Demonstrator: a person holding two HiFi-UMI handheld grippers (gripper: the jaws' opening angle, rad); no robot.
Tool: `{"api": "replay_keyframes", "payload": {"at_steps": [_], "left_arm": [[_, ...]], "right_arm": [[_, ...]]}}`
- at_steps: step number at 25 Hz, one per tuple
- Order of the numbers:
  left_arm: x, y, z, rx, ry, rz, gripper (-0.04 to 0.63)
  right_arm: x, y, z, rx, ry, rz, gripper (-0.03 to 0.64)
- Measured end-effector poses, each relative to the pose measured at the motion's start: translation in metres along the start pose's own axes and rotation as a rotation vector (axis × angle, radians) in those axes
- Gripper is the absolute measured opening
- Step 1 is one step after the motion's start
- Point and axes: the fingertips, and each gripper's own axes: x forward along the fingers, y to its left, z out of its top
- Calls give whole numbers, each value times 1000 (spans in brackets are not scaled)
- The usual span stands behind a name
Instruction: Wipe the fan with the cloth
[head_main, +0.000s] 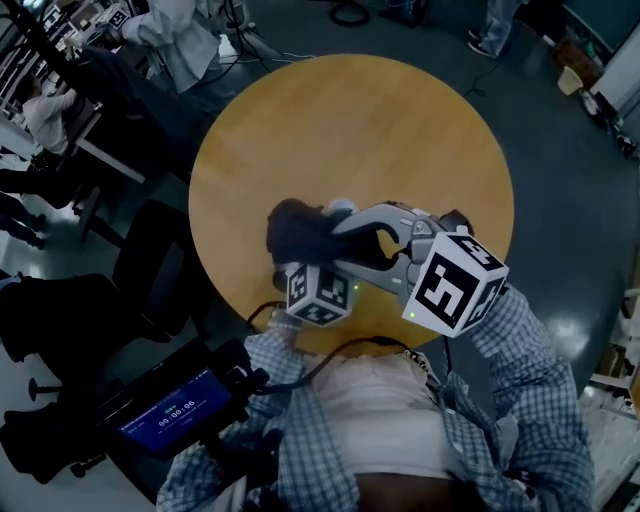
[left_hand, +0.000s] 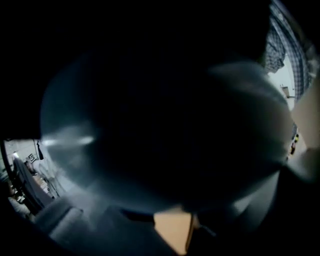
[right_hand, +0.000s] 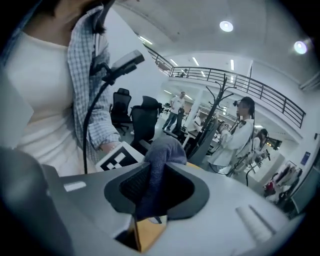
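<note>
The cloth (right_hand: 161, 157) is a dark blue-grey rag, pinched between the jaws of the right gripper (right_hand: 157, 192), with its loose end bunched in a soft lump above them. In the head view it lies as a dark mound over the fan (head_main: 340, 207), of which only a pale rounded bit shows. The fan sits in the left gripper (head_main: 300, 262), its round body filling that gripper's view

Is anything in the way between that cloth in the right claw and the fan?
Nothing visible is. The right claw pinches the cloth, and from above the cloth sits right at the round, blurred thing, likely the fan, that the left claw seems to hold.
</note>
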Motion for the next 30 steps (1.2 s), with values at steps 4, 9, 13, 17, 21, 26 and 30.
{"api": "replay_keyframes", "payload": {"at_steps": [4,9,13,17,21,26,30], "left_arm": [[-3,-3,2,-1,-38,-7,144],[-12,-3,4,23,-88,-9,144],[-20,-6,16,33,-145,-22,144],[-29,-5,10,40,-144,-15,144],[-35,-2,21,12,-189,15,144],[-38,16,20,-53,-201,67,144],[-47,35,22,-132,-253,120,144]], "right_arm": [[5,-29,-4,150,-110,-22,89],[13,-61,-34,231,-85,-48,87],[35,-56,-74,223,26,53,87],[54,-64,-89,190,79,57,86],[70,-79,-116,131,173,-31,87],[56,-91,-135,246,80,-259,87],[34,-80,-129,340,-35,-368,86]]}}
